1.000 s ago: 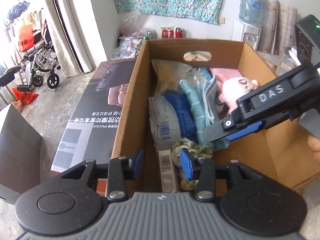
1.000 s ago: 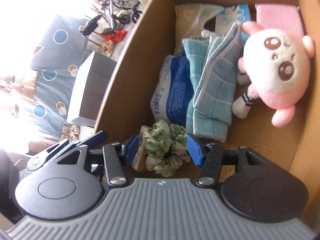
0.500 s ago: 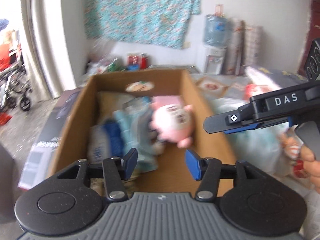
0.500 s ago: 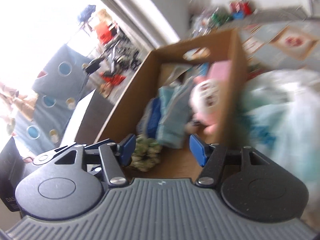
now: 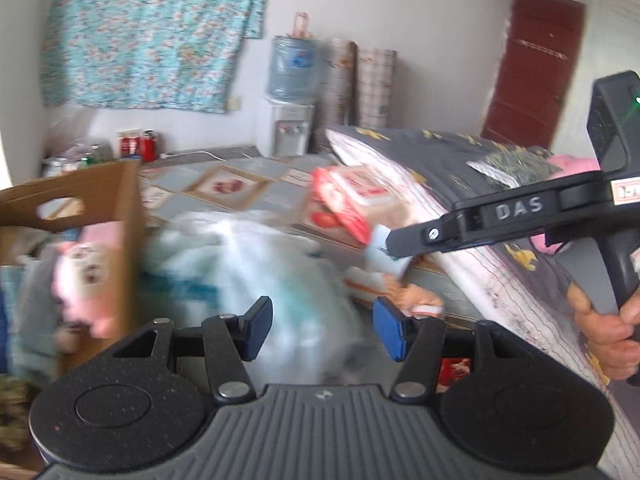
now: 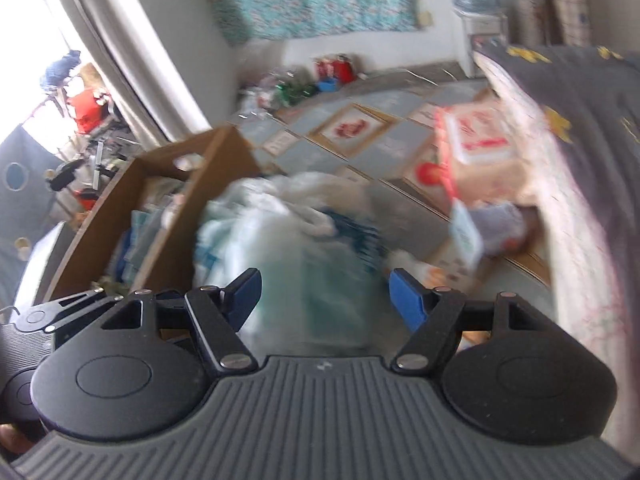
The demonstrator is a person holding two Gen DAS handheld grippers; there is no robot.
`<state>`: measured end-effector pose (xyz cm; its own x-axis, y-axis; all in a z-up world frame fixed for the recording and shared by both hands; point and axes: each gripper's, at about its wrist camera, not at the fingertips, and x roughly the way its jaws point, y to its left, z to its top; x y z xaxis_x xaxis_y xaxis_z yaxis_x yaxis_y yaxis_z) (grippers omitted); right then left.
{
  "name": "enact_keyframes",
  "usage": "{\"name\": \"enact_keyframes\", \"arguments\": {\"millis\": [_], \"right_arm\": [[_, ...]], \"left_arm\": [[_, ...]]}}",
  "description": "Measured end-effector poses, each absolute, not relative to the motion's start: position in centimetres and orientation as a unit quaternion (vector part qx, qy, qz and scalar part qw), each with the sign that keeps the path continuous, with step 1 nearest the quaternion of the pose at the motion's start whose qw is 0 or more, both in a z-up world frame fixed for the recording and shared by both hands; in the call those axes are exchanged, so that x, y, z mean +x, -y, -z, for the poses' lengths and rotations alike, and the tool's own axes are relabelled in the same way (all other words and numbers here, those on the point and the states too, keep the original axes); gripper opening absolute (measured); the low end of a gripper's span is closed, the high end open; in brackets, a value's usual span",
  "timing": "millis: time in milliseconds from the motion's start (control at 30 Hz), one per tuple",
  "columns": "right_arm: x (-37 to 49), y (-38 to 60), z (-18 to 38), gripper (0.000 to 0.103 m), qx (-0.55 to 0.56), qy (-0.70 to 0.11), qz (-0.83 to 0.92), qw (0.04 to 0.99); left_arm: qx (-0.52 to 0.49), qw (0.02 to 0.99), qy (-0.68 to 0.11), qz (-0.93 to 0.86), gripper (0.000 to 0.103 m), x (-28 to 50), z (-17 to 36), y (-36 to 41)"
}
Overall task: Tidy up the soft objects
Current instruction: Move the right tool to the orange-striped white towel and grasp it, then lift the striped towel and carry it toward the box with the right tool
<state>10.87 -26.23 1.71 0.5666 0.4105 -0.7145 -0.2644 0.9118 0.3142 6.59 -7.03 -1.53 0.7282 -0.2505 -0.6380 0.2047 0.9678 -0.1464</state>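
The left gripper stands with its blue-padded jaws apart and nothing between them. The right gripper has just been opening its jaws; they stand wide and empty. Just ahead of both lies a crumpled, glossy white and teal bundle, probably a plastic bag, though motion blur smears it. Left of both grippers stands the brown cardboard box, stiff-walled with an oval handle hole, holding a round pink plush toy. To the right a hand grips the right gripper's black handle.
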Motion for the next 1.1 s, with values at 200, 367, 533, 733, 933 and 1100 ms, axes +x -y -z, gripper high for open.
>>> {"name": "enact_keyframes", "arguments": {"millis": [200,367,533,733,933,1100], "right_arm": [[12.7,29.7,3.4,0.071,0.072,-0.463,-0.160,0.869],[15.5,30.5,6.6,0.065,0.090,-0.481,-0.165,0.856],[16.7,30.8,9.1,0.041,0.115,-0.507,-0.172,0.837],[15.2,31.5,9.8,0.033,0.153,-0.527,-0.185,0.815],[12.8,32.0,10.6,0.033,0.205,-0.557,-0.208,0.777],[11.9,32.2,11.2,0.036,0.245,-0.582,-0.226,0.742]], "left_arm": [[-0.027,0.916,-0.369,0.157,0.057,8.5,5.2,12.3],[-0.039,0.907,-0.388,0.162,0.055,9.4,7.1,14.1],[-0.046,0.900,-0.401,0.165,0.055,10.0,8.1,14.1],[-0.054,0.887,-0.418,0.189,0.057,10.3,8.8,14.3],[-0.038,0.878,-0.427,0.214,0.065,9.9,9.5,15.0],[-0.011,0.863,-0.456,0.217,0.064,9.6,10.8,16.0]]}}
